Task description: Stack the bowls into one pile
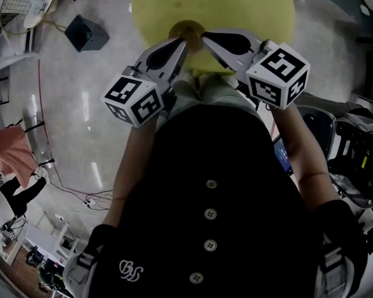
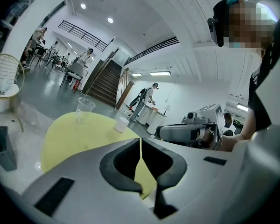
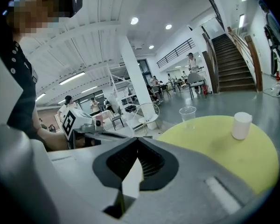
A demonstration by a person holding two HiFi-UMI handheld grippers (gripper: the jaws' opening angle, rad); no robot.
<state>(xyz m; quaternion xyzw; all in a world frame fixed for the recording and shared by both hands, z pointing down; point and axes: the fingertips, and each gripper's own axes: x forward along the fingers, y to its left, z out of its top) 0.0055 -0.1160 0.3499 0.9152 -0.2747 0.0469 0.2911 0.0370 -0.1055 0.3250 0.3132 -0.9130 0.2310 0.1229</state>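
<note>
While my left gripper (image 1: 183,43) and right gripper (image 1: 205,38) sit closed and empty, I can't tell if that brown round thing (image 1: 186,27) is one bowl or the pile.

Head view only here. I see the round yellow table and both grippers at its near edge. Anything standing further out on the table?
Observer: Yes. In the left gripper view, a clear plastic cup stands upright on the round yellow table.
Operator: Only that?
Observer: No. The right gripper view also shows a small white cylindrical cup, upright and apart from the clear one.
Operator: Jaws?
Observer: The left gripper and the right gripper each have their jaws together, with nothing between them.
</note>
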